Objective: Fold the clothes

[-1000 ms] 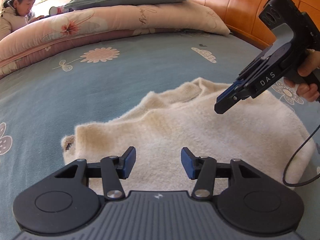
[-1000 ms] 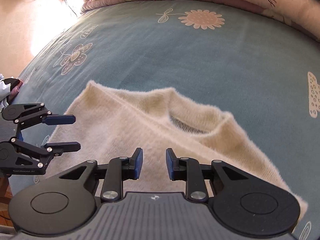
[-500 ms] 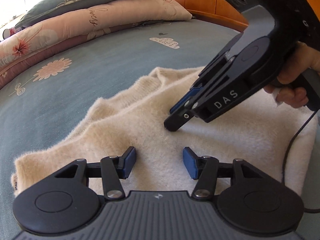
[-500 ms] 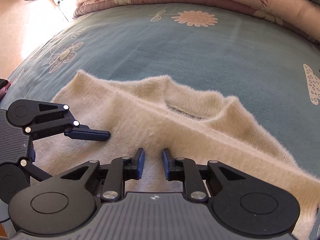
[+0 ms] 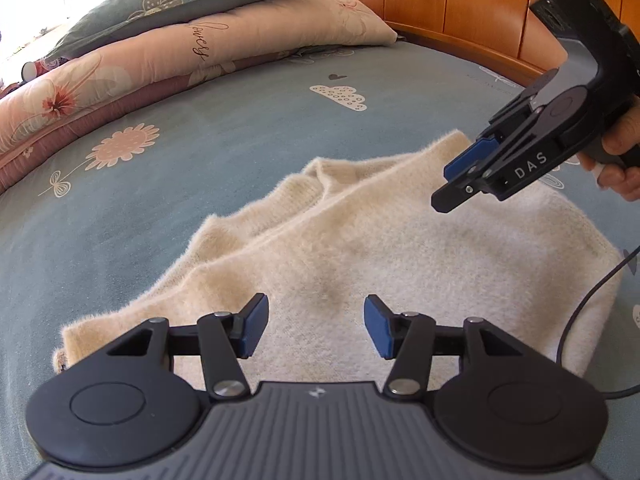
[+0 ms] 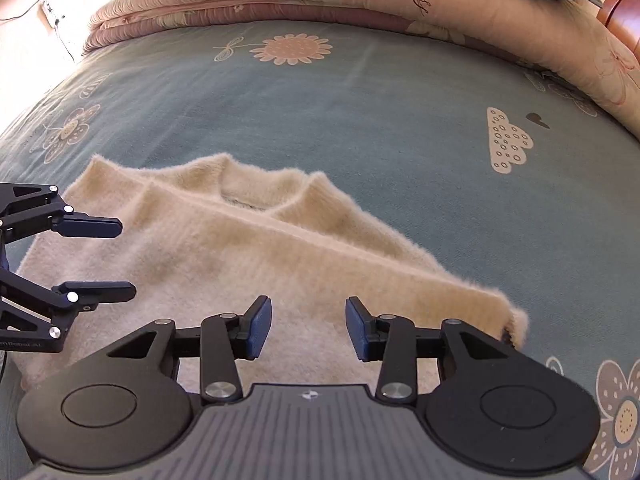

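Lying folded on our blue flower-printed bedsheet (image 6: 360,92) is the fluffy cream knitted sweater (image 5: 400,248). We hold the left gripper (image 5: 316,330) spread above it, empty; our right gripper (image 6: 308,330), jaws just opening, hovers spread and empty too.

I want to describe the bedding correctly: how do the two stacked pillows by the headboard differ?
The top pillow is grey-green with pale flower outlines; the bottom pillow is peach-pink with cursive writing and flowers. The top pillow lies on the bottom pillow, which sticks out further toward the wooden headboard. Both sit at the far edge of the blue bedsheet.
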A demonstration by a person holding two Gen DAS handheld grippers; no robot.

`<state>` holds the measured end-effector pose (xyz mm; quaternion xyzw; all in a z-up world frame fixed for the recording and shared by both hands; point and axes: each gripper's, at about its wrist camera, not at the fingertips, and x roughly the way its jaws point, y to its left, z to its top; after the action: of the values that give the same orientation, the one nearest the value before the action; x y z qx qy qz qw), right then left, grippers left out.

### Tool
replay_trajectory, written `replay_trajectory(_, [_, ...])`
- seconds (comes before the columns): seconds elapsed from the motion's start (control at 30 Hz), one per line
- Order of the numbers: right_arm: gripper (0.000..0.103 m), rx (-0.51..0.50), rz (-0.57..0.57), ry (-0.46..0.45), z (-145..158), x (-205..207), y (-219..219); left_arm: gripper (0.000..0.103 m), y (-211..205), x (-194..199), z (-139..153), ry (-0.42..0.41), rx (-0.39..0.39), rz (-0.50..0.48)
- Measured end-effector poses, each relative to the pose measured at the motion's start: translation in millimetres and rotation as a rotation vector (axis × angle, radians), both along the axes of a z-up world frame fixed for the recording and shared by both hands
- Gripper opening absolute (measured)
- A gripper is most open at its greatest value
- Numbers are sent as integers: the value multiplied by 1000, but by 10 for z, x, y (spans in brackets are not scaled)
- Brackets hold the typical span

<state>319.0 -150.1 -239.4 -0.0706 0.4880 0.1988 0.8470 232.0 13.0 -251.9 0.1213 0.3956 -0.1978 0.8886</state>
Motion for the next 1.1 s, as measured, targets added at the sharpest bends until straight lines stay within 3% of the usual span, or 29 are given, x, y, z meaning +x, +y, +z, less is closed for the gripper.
replay_trajectory(0.1, [46, -16, -38, -6, -137, 16, -104, 58, 25, 132, -151, 39, 30, 71])
replay_trajectory(0.2, [46, -13, -112, -40, -192, 124, -195, 59, 159, 258, -162, 65, 1, 174])
replay_trajectory(0.37, [46, -5, -234, -58, -86, 190, -414, 54, 308, 197, 18, 25, 62, 243])
replay_trajectory(0.47, [49, -13, -202, -62, -7, 28, -459, 54, 439, 85, 103, 23, 67, 262])
replay_trajectory(0.63, [52, 38, -112, -16, -43, -367, -512, 56, 670, -163, -12, 123, 84, 272])
replay_trajectory(0.7, [52, -5, -83, -3, -138, -505, -505, 58, 784, -256, -114, 159, 127, 294])
replay_trajectory(0.77, [52, -49, -52, -25, -167, -608, -502, 58, 835, -299, -75, 158, 122, 292])
replay_trajectory(0.9, [52, -102, -67, -20, -24, -647, -467, 55, 698, -330, 108, 151, 160, 255])
replay_trajectory(1.1, [55, -127, 39, -52, 220, -754, -178, 57, 322, -450, 308, 148, 110, 131])
